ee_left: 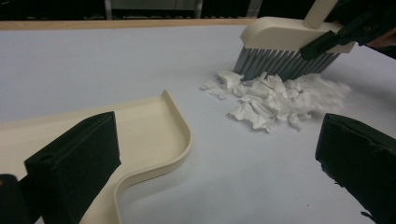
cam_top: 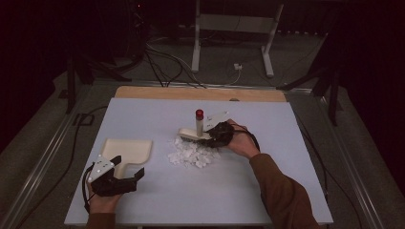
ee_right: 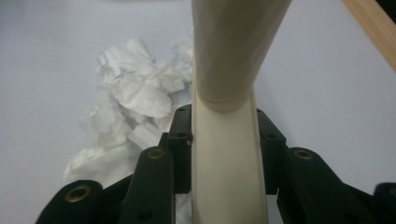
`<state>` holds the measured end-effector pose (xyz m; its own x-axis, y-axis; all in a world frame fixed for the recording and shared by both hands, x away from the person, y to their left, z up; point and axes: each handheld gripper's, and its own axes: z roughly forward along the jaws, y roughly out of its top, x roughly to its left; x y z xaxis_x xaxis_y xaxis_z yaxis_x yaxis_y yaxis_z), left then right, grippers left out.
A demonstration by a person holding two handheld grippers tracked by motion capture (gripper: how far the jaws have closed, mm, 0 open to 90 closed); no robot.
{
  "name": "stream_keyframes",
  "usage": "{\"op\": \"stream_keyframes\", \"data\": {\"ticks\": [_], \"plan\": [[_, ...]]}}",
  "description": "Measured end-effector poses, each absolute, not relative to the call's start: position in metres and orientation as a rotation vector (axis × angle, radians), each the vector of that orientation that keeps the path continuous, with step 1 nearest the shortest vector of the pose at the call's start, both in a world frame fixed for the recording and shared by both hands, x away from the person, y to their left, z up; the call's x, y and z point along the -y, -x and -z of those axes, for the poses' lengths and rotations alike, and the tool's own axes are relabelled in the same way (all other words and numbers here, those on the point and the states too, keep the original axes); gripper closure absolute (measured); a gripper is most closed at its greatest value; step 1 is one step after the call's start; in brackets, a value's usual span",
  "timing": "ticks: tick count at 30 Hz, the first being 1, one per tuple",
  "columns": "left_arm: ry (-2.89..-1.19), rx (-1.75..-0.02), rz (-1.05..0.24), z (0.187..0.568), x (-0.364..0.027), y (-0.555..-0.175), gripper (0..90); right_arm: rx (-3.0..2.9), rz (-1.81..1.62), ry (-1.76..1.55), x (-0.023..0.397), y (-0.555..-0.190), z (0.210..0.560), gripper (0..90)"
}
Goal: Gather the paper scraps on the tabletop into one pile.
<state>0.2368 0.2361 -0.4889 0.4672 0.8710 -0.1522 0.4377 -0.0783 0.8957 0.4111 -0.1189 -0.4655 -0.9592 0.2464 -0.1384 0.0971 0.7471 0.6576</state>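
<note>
Left tongs nearest, jaws spread, empty, beside the dustpan handle. Rightward: paper scraps mid-counter, brush head touching their far edge, handle upright, pinched in the right tongs. Dustpan mouth faces the scraps across bare pale counter. Dark room, cables beyond.

The left gripper lay low near the desk's front edge, its jaws spread wide with nothing between them. The right gripper (reached farther forward, forearm in a brown sleeve angled inward) had its jaws clamped on a brush, wrist bent leftward.
</note>
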Motion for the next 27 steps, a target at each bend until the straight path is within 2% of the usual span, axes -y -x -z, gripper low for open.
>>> {"op": "stream_keyframes", "data": {"ticks": [15, 27], "plan": [[-1.7, -1.132, -0.531, 0.489, -0.236, -0.237, 0.6, -2.635, -1.033, -0.359, 0.115, -0.414, 0.451, 67.2], [-1.705, -1.122, -0.526, 0.489, -0.235, -0.237, 0.6, -2.577, -1.023, -0.472, 0.093, -0.436, 0.453, 67.2]]}}
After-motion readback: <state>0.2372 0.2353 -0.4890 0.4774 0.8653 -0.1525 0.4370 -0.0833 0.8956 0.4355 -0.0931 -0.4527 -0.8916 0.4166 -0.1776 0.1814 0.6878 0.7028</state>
